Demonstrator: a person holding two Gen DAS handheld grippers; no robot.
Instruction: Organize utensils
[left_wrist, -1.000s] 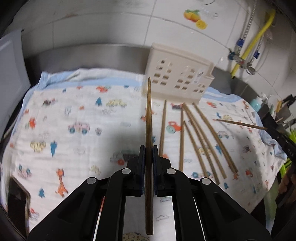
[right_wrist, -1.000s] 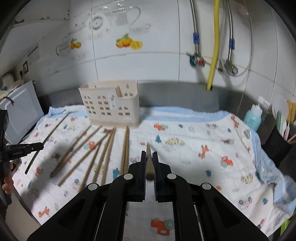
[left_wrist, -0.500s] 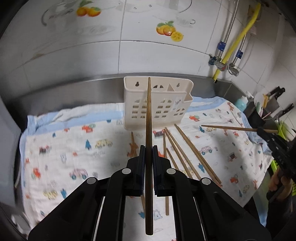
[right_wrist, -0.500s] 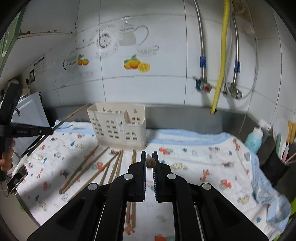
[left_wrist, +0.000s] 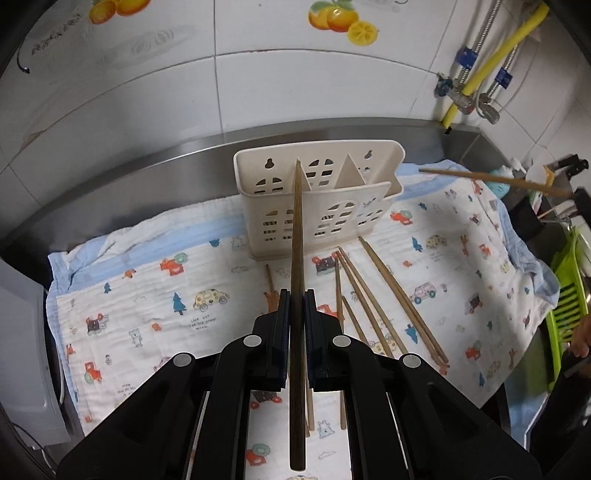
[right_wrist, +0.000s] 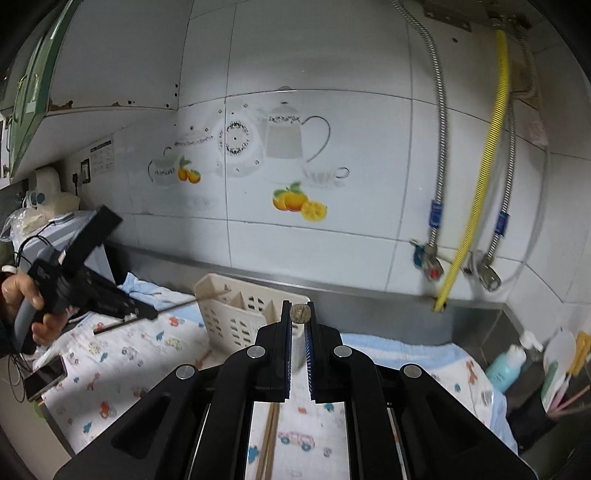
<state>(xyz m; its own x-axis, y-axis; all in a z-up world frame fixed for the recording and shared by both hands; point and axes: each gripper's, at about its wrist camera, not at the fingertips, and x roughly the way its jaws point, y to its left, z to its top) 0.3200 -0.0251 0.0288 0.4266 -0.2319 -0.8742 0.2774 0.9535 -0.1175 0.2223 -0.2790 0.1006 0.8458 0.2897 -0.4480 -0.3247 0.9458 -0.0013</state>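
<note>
**Both grippers hold chopsticks near the cream utensil caddy**

The left gripper (left_wrist: 297, 295) is clamped on a dark wooden chopstick (left_wrist: 297, 280) that runs straight ahead between its fingers, its far tip lined up in view with the top of the cream utensil caddy (left_wrist: 317, 199). The caddy stands upright on a cartoon-print cloth (left_wrist: 147, 306) at the back of the steel counter (left_wrist: 147, 162), against the tiled wall (left_wrist: 295, 88); its dividers split it into compartments. Several loose chopsticks (left_wrist: 373, 299) lie on the cloth just in front of the caddy, to the right of the gripper.

The right gripper (right_wrist: 298, 314) pinches a second chopstick (right_wrist: 300, 314) near its fingertips, seen end-on in the right wrist view. In the left wrist view that chopstick (left_wrist: 491, 180) hangs in the air to the right of the caddy, pointing toward it.

A yellow hose (right_wrist: 476, 192) runs down the wall, and a blue bottle (right_wrist: 506, 365) stands at the right end of the counter.
</note>
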